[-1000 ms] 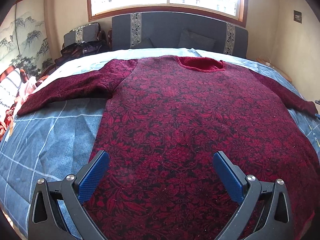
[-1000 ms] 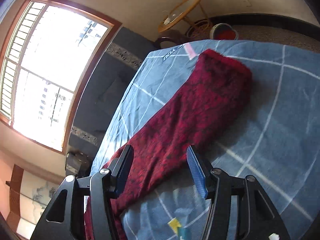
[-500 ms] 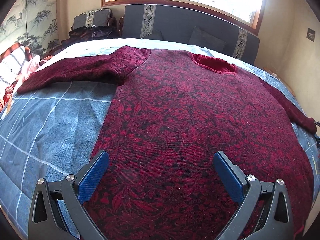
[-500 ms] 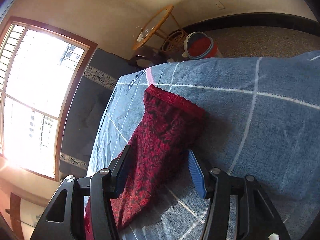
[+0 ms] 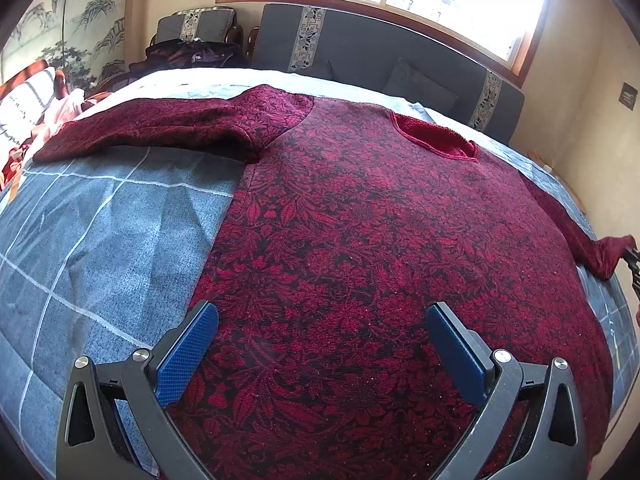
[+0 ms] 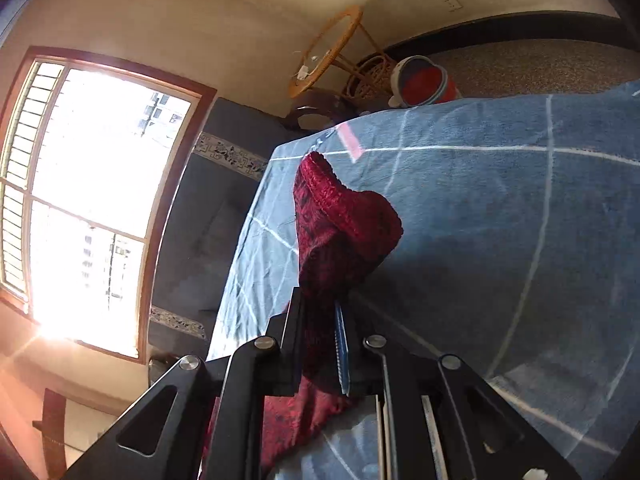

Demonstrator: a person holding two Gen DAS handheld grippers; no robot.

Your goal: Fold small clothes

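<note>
Sweater [image 5: 360,240] sleeve pinched in level right tool [image 6: 320,320].

Blue checked bedspread [image 5: 100,216]; grey sofa [image 5: 360,52]; rattan table [image 6: 328,52]; red bucket [image 6: 424,84].

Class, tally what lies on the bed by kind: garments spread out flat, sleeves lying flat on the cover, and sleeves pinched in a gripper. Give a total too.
Garments spread flat: 1, the red sweater on the blue bedcover.
Sleeves lying flat: 1, the far sleeve.
Sleeves pinched: 1, the cuff in the right gripper.
Total: 3.
</note>
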